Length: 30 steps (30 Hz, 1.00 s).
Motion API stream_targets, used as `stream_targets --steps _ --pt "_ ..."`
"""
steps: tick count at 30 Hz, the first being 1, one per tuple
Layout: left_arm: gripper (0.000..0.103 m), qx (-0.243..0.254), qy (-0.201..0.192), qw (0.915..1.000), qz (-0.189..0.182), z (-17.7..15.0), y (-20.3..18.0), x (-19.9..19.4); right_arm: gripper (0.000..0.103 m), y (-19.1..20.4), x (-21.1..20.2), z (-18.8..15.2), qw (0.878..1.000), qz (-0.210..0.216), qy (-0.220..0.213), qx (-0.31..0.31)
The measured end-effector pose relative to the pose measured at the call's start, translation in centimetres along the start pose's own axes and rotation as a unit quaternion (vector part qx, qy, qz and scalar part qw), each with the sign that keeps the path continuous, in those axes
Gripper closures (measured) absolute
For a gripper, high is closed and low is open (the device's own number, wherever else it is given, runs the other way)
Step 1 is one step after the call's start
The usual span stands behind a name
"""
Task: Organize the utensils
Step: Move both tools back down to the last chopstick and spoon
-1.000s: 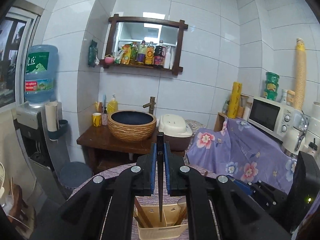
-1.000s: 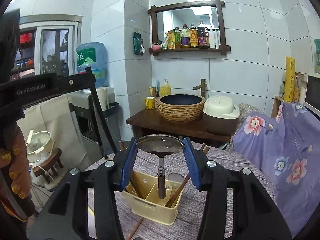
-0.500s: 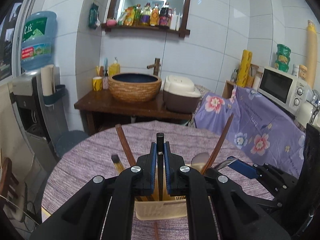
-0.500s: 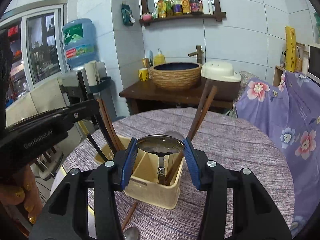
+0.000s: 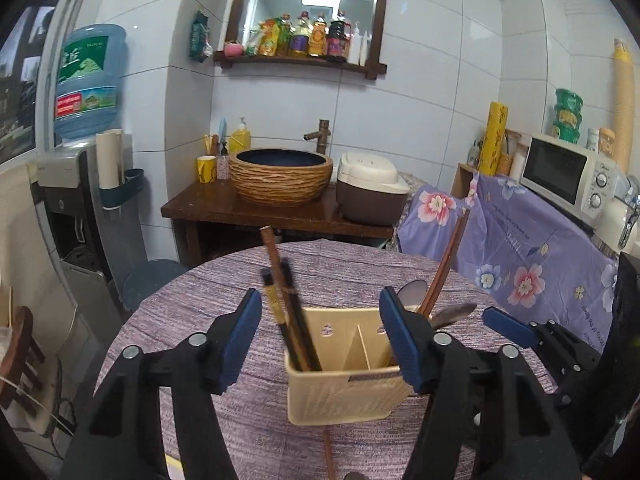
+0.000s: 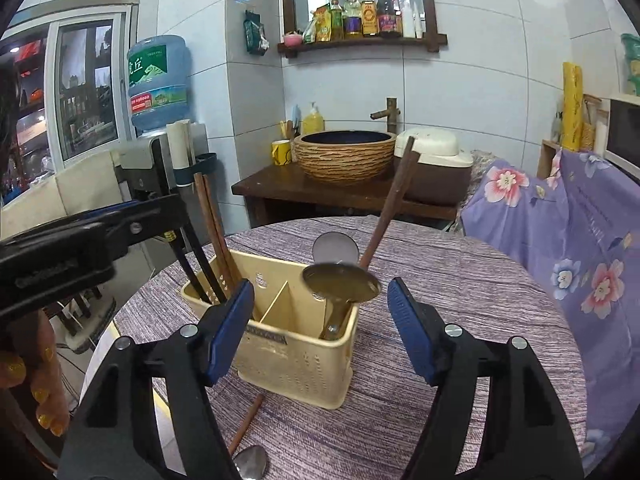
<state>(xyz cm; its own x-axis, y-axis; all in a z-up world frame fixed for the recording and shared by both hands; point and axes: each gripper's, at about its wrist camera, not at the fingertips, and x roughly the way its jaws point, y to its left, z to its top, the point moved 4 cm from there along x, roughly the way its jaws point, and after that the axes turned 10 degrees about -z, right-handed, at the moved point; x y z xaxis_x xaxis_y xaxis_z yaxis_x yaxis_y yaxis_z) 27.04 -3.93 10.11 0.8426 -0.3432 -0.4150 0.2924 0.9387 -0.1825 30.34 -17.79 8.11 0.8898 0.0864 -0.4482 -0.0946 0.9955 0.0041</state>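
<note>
A cream utensil caddy [image 5: 344, 384] stands on the round purple table [image 5: 208, 320]; it also shows in the right wrist view [image 6: 296, 352]. Chopsticks [image 5: 288, 312] lean in its left compartment. Metal spoons [image 6: 340, 280] and brown chopsticks [image 6: 390, 204] stand in the right one. My left gripper [image 5: 320, 332] is open and empty just in front of the caddy. My right gripper [image 6: 320, 324] is open and empty, straddling the caddy's near side. A loose chopstick [image 6: 244, 424] and a spoon [image 6: 252, 462] lie on the table before the caddy.
Behind the table stand a wooden stand with a woven basin [image 5: 282, 176] and a rice cooker [image 5: 370, 192]. A water dispenser [image 5: 80, 184] is at the left. A floral-covered counter with a microwave [image 5: 568, 176] is at the right.
Both grippers have opened. The left let go of the dark chopstick, now in the left compartment. The right let go of the spoon, now leaning in the right compartment.
</note>
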Motion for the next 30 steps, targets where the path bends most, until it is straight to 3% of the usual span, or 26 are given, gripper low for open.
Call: stream_targets --steps 6,13,16,21,26,30 --pt "0.037 -0.001 0.025 0.9994 0.024 -4.0 1.3 -1.7 0.034 -0.1 -2.4 -2.9 0.999 -0.026 0.019 -0.008" --pt "0.038 -0.038 0.096 0.9935 0.047 -11.7 4.4 -1.1 0.036 2.8 -2.2 -12.3 0.99 0.007 0.138 -0.019" --pt "0.039 -0.056 0.119 0.9898 0.054 -14.4 5.4 -0.9 0.045 4.6 -2.0 -15.9 0.984 0.021 0.177 -0.031" --pt "0.039 -0.056 0.136 0.9879 0.05 -16.1 5.3 -1.1 0.064 6.6 -1.3 -19.5 0.975 0.025 0.217 -0.05" --pt "0.039 -0.047 0.137 0.9883 0.047 -16.3 4.9 -1.2 0.092 6.5 -1.3 -20.1 0.977 0.006 0.207 -0.053" --pt "0.039 -0.04 0.143 0.988 0.042 -16.5 4.3 -0.8 0.097 4.7 -1.6 -20.3 0.977 -0.003 0.208 -0.039"
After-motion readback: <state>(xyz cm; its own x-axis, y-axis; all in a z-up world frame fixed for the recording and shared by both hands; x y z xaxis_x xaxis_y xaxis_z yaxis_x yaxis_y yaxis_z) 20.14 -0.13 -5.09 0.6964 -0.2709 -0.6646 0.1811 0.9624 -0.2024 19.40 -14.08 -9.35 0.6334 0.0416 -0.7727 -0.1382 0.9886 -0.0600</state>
